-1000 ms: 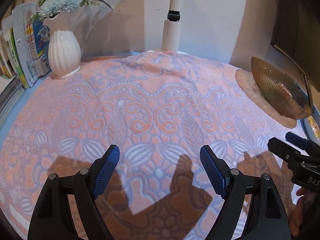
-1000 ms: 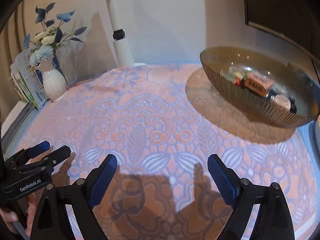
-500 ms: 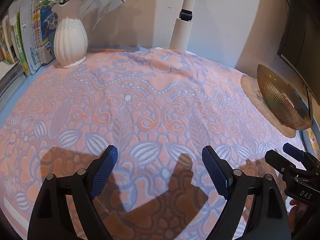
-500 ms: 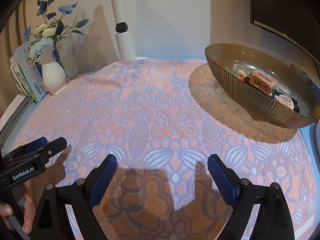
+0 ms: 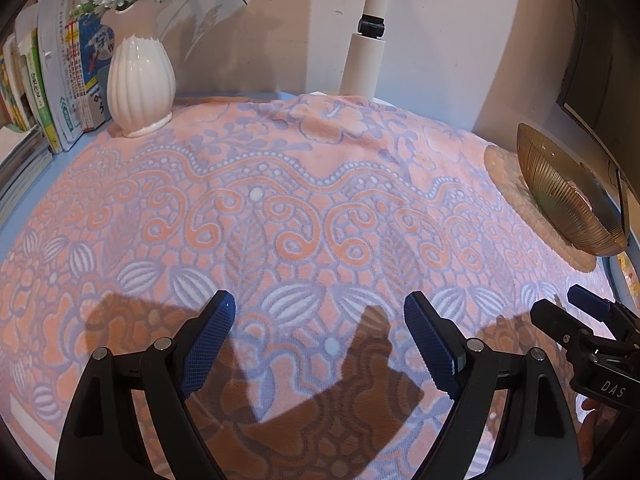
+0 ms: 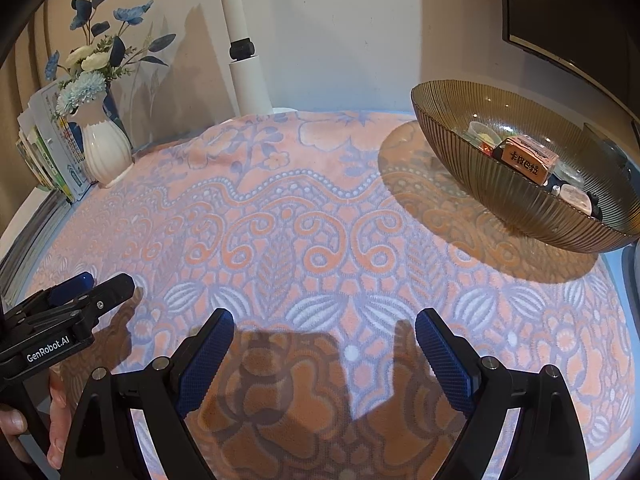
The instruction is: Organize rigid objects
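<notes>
- Both tongs hang over the patterned cloth (image 5: 320, 184): my left tongs (image 5: 319, 320) and my right tongs (image 6: 324, 330) each stand wide apart with nothing between the blue pads.
- Ahead and to the right of my right tongs sits the ribbed amber bowl (image 6: 472, 168), with an orange box (image 6: 528, 158) and other small packets inside.
- Far ahead to the left of both tongs stands a white vase (image 5: 140, 84) with flowers, books (image 5: 60, 80) just beside it.

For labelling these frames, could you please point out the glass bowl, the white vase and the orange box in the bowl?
Glass bowl (image 6: 500, 196): right wrist view, ribbed outer wall.
White vase (image 5: 140, 84): left wrist view, middle of its body.
Orange box (image 6: 528, 158): right wrist view, printed side.
</notes>
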`<control>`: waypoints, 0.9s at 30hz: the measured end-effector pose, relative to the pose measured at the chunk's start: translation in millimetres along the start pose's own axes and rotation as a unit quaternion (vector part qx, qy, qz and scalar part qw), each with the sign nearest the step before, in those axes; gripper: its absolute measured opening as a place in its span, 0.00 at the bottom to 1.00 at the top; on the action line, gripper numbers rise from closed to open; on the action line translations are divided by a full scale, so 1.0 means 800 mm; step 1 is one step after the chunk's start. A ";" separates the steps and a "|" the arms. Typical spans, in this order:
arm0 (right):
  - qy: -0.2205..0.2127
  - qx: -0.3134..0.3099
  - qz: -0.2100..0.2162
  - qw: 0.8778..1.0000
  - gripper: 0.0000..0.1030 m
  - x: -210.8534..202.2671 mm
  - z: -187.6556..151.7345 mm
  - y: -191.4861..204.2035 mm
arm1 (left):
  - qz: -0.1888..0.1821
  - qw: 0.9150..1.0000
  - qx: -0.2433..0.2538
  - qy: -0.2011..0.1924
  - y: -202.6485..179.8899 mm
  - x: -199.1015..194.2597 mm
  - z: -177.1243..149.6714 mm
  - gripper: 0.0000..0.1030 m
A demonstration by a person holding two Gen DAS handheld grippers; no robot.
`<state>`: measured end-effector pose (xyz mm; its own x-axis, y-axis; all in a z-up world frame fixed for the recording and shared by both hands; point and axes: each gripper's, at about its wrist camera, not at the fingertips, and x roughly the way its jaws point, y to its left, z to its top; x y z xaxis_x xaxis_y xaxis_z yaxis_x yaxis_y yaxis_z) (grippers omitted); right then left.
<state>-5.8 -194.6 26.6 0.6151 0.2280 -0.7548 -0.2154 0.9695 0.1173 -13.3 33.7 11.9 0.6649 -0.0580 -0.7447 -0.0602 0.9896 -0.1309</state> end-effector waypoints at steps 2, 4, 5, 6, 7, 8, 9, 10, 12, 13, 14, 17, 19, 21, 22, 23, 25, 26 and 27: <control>0.000 0.001 0.000 1.000 0.89 -0.001 0.000 0.000 | 0.000 1.000 0.001 0.001 0.000 0.001 0.000 0.83; 0.000 0.003 0.000 1.000 0.89 -0.001 -0.001 0.000 | 0.000 1.000 0.002 0.001 0.001 0.001 0.000 0.83; 0.001 0.005 0.001 1.000 0.89 0.000 0.000 -0.001 | 0.000 1.000 0.002 0.001 0.002 0.001 0.000 0.83; 0.001 0.006 0.001 1.000 0.89 0.000 -0.001 -0.001 | 0.000 1.000 0.004 0.001 0.002 0.001 0.000 0.83; 0.002 0.007 0.001 1.000 0.89 0.001 0.000 -0.001 | 0.000 1.000 0.005 0.001 0.001 0.001 0.000 0.83; 0.002 0.007 0.001 1.000 0.89 0.001 0.000 -0.001 | 0.002 1.000 0.006 0.000 0.000 0.001 0.000 0.83; 0.002 0.006 0.001 1.000 0.89 0.001 0.000 0.000 | 0.003 1.000 0.007 0.000 0.000 0.001 -0.001 0.83; 0.002 0.005 0.000 1.000 0.89 0.001 0.000 0.000 | 0.003 1.000 0.009 0.000 0.000 0.001 0.000 0.83; 0.003 0.003 0.000 1.000 0.89 0.001 0.000 0.001 | 0.004 1.000 0.010 0.002 0.000 0.001 0.000 0.83; 0.003 0.002 0.000 1.000 0.89 0.001 0.000 0.002 | 0.004 1.000 0.009 0.003 0.000 0.002 0.000 0.83; 0.004 0.002 0.000 1.000 0.89 0.002 -0.001 0.002 | 0.004 1.000 0.009 0.003 0.000 0.002 0.000 0.83; 0.004 0.002 0.001 1.000 0.89 0.002 -0.001 0.001 | 0.004 1.000 0.010 0.005 0.001 0.003 0.001 0.83; 0.005 0.002 0.001 1.000 0.89 0.003 -0.001 0.001 | 0.009 1.000 0.011 0.005 0.001 0.003 0.001 0.83; 0.005 0.003 0.001 1.000 0.89 0.003 -0.001 0.002 | 0.015 1.000 0.010 0.004 0.000 0.003 0.001 0.83; 0.005 0.003 0.001 1.000 0.89 0.003 0.000 0.002 | 0.018 1.000 0.010 0.007 0.000 0.004 0.001 0.83; 0.005 0.003 0.001 1.000 0.89 0.003 -0.001 0.002 | 0.022 1.000 0.009 0.012 0.001 0.007 0.001 0.83; 0.005 0.004 0.001 1.000 0.89 0.003 -0.001 0.002 | 0.027 0.999 0.008 0.023 0.002 0.012 0.001 0.83; 0.005 0.004 0.001 1.000 0.89 0.003 -0.001 0.002 | 0.028 0.999 0.009 0.023 0.002 0.012 0.001 0.83; 0.005 0.003 0.001 1.000 0.89 0.003 -0.001 0.002 | 0.029 0.999 0.010 0.022 0.002 0.012 0.000 0.83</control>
<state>-5.2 -192.8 25.0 0.6071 0.2289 -0.7609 -0.2113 0.9696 0.1232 -6.9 34.5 4.7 0.6275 -0.0056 -0.7786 -0.0832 0.9938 -0.0742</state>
